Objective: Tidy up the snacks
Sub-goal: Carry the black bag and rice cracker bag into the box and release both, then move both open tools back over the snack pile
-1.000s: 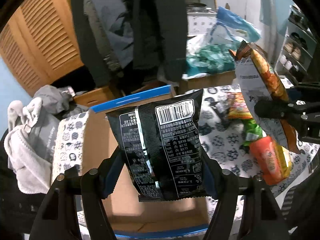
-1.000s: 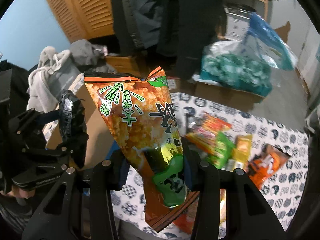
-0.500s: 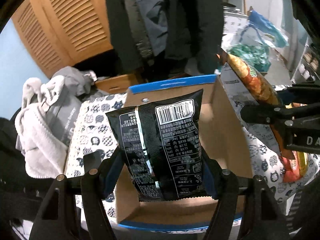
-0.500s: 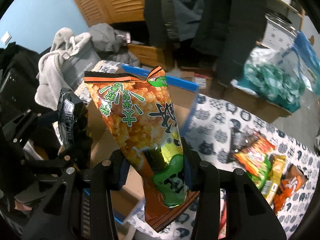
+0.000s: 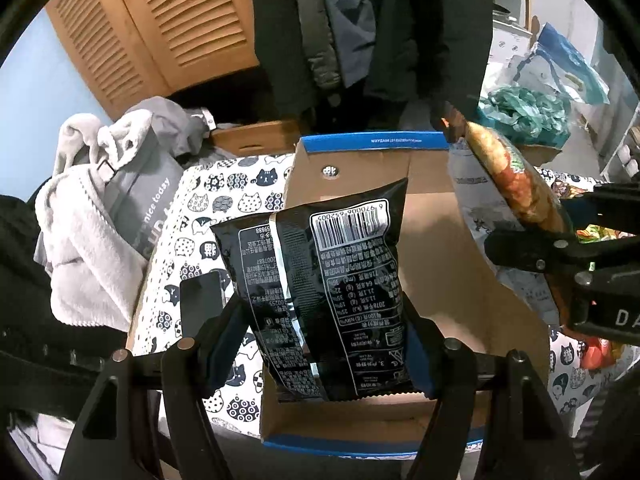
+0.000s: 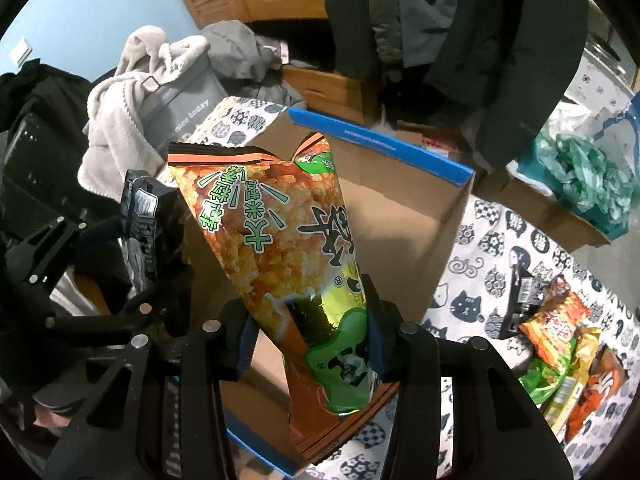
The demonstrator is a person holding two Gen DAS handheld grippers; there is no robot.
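My left gripper [image 5: 324, 340] is shut on a black snack bag [image 5: 320, 280] with a white barcode, held upright above an open cardboard box [image 5: 440, 280] with blue edges. My right gripper [image 6: 308, 344] is shut on an orange and green snack bag [image 6: 280, 248], held upright over the same box [image 6: 400, 220]. The orange bag [image 5: 516, 184] and the right gripper show at the right of the left wrist view. The black bag [image 6: 140, 224] shows edge-on at the left of the right wrist view. The box floor is largely hidden by the bags.
The box stands on a cat-print cloth [image 5: 224, 208]. Several loose snack packets [image 6: 560, 344] lie on the cloth to the right of the box. Grey clothes and a towel [image 5: 88, 208] are heaped left. Dark coats [image 5: 360, 32] hang behind. A green plastic bag [image 6: 588, 176] sits back right.
Both grippers have moved left with their bags, from over the loose snacks to over the open box. Both grips are unchanged.
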